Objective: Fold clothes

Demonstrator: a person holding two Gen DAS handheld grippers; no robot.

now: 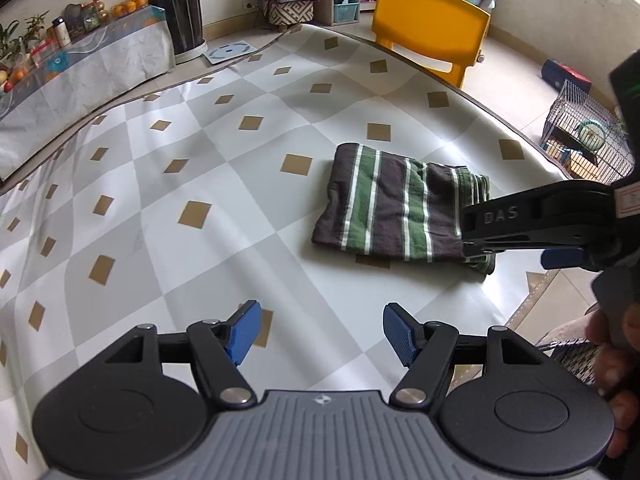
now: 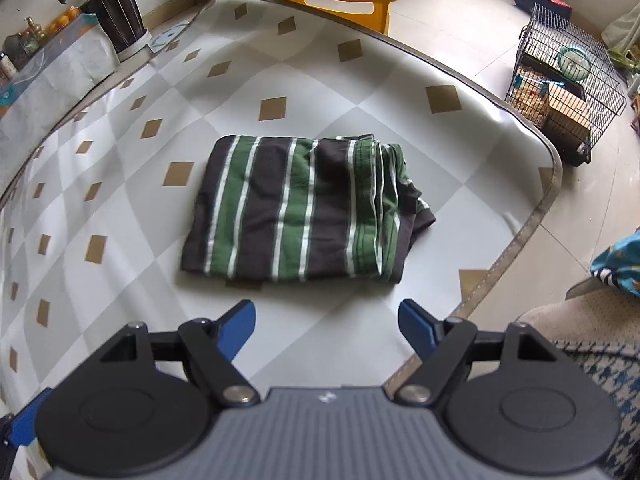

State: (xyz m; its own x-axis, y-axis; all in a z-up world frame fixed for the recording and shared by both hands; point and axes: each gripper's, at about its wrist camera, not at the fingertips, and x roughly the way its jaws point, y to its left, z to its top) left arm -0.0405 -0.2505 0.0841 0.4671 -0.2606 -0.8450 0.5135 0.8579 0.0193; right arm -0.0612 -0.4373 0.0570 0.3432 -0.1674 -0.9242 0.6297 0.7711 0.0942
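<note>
A bench point(image 2: 460, 168) covered in a diamond-patterned cloth is shown, with a yellow chair point(image 1: 430, 46) behind it. The striped garment point(image 2: 296, 208) lies on it as a compact folded rectangle. Both the left claw point(image 1: 318, 332) and right claw point(image 2: 326, 326) are spread, holding nothing. The fold appears complete; any further fold cannot be determined.

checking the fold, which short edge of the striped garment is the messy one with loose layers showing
The edge nearest the wire cage: there the garment shows bunched layers and a corner poking out. The opposite edge, toward the plant pot, is a smooth single fold.
</note>
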